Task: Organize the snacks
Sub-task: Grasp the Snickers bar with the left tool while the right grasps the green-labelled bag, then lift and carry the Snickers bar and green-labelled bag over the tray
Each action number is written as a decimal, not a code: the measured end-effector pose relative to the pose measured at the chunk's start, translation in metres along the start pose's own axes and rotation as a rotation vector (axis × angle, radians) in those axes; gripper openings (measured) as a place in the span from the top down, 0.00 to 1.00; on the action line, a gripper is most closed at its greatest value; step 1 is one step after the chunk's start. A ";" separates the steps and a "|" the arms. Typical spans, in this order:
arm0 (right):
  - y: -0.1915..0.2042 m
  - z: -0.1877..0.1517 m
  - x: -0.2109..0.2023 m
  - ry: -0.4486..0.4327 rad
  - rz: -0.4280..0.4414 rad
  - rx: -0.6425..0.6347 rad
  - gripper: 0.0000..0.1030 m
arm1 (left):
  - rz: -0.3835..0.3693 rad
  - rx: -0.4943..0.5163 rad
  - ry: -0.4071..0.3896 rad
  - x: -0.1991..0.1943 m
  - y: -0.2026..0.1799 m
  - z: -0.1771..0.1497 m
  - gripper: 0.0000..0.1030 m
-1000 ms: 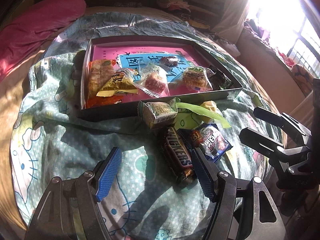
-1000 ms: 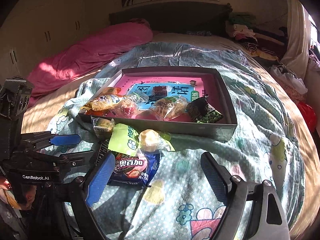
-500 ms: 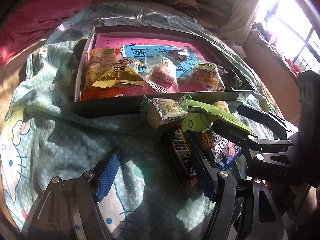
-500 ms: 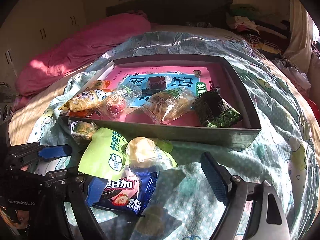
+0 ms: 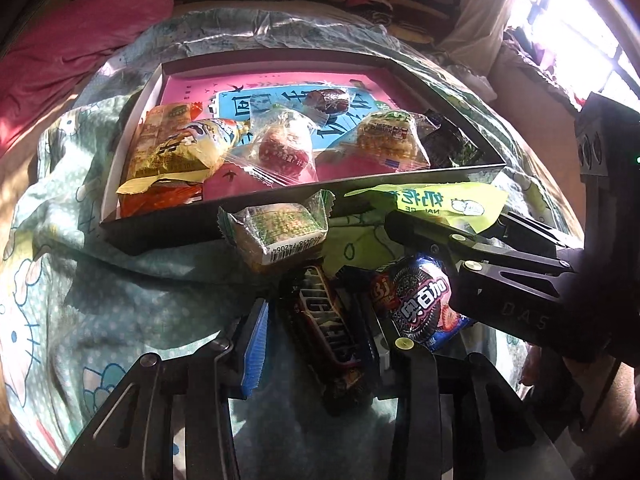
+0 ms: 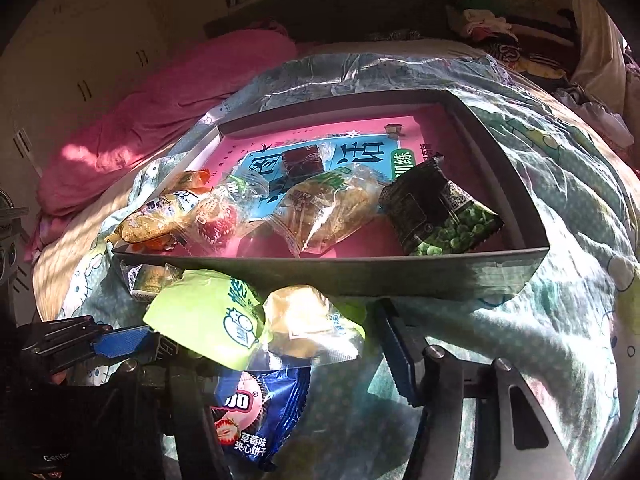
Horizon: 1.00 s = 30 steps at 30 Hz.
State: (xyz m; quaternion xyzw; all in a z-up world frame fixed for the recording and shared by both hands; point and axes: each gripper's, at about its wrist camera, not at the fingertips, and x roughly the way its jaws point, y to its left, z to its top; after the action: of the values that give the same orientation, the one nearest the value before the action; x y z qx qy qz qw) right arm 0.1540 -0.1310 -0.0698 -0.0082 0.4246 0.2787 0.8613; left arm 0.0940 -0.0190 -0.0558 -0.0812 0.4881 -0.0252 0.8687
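Now I'm picking: left hand-held gripper [image 5: 316,322] has just been closing around the Snickers [image 5: 326,320], right hand-held gripper [image 6: 292,368] around the green packet [image 6: 224,320], neither visibly clamped. Next, squeeze, lift toward the box [image 6: 360,274] ahead.

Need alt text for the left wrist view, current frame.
The left gripper, jaws just closing, straddles a Snickers bar on a patterned bedsheet. Beyond sit loose snacks and a snack-filled tray; the right gripper enters from the right.
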 end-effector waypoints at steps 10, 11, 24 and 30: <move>0.001 0.000 -0.007 -0.016 -0.016 -0.028 0.50 | 0.002 -0.009 -0.003 0.009 0.003 0.002 0.65; 0.001 0.000 -0.009 -0.019 -0.017 -0.028 0.50 | -0.008 -0.007 -0.004 0.008 0.004 0.002 0.66; -0.011 -0.001 -0.034 -0.051 -0.023 0.020 0.53 | -0.170 -0.034 -0.079 -0.032 0.013 0.004 0.70; -0.020 0.001 -0.050 -0.081 -0.032 0.054 0.53 | -0.206 0.001 -0.157 -0.053 0.006 0.007 0.71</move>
State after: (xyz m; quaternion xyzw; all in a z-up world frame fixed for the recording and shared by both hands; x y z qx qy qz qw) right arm 0.1400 -0.1715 -0.0369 0.0196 0.3966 0.2534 0.8821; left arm 0.0721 -0.0059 -0.0088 -0.1319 0.4077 -0.1080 0.8971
